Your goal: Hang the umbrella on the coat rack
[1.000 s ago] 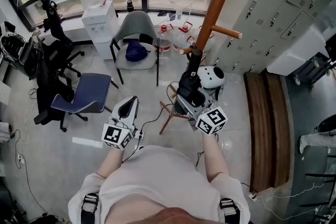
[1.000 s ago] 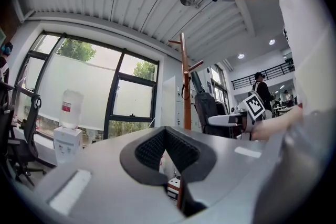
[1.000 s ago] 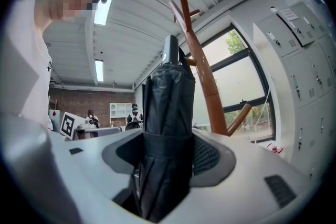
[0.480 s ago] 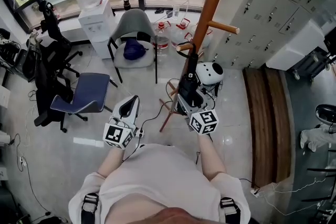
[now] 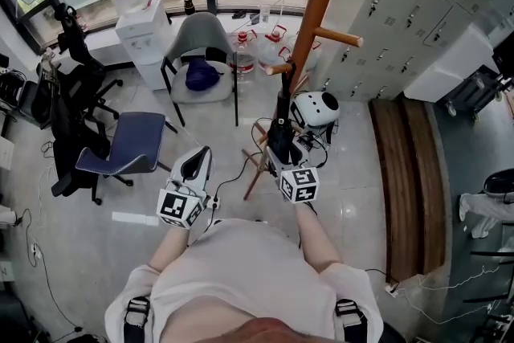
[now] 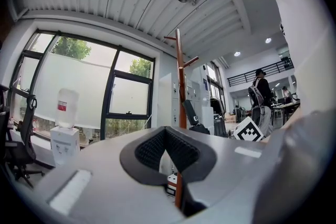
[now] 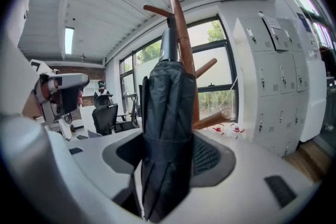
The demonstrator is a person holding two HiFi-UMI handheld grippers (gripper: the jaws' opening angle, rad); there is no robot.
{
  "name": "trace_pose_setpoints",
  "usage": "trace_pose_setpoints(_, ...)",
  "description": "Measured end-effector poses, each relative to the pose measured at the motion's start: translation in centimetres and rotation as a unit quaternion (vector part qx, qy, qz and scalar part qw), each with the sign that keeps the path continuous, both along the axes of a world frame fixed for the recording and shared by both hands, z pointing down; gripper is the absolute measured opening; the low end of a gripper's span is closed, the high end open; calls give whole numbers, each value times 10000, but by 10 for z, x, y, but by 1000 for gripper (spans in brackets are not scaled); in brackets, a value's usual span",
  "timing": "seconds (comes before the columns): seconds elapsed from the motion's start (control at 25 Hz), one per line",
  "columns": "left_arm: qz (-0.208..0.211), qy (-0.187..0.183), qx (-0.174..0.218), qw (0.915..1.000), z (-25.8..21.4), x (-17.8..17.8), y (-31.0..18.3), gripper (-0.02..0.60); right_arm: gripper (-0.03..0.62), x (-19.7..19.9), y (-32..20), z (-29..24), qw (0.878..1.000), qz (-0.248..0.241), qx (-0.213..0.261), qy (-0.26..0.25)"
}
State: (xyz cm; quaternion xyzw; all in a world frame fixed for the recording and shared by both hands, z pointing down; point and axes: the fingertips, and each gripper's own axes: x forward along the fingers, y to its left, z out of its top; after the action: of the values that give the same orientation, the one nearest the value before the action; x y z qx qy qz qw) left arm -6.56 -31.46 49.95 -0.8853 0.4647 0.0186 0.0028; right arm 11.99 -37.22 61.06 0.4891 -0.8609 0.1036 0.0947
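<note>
A folded black umbrella [image 5: 281,128] stands upright in front of me, and my right gripper [image 5: 282,150] is shut on its lower part. In the right gripper view the umbrella [image 7: 167,128] fills the gap between the pads. Its top sits just below the lowest peg [image 5: 279,69] of the brown wooden coat rack [image 5: 317,0], close beside the pole. Another peg [image 5: 339,36] sticks out to the right. My left gripper [image 5: 199,157] hangs at the left, shut and holding nothing. The left gripper view shows the rack [image 6: 180,86] and the umbrella [image 6: 190,113] ahead.
A white helmet [image 5: 315,108] lies by the rack's foot [image 5: 255,177], with cables on the floor. A grey chair [image 5: 205,52], a blue office chair [image 5: 128,144] and a water dispenser [image 5: 140,20] stand to the left. Grey lockers [image 5: 418,4] and a wooden strip [image 5: 405,173] are on the right.
My right gripper has come down and nearer to me with the umbrella, whose top now sits below the lowest peg. The left gripper has stayed where it was.
</note>
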Motion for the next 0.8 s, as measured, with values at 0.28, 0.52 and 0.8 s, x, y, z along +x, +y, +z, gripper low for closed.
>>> trace_pose_setpoints(0.28, -19, 14, -23, 10000, 2, -2, 1, 0, 250, -6, -11, 18, 9983, 153, -209, 515)
trace_pose_setpoints(0.52, -7, 32, -113, 9999, 7, -1, 3, 0, 250, -7, -26, 23, 9956, 341, -442, 747)
trace_pose_setpoints(0.8, -14, 18, -231, 9997, 11, -7, 5, 0, 252, -10, -36, 25, 9926, 552, -582, 910)
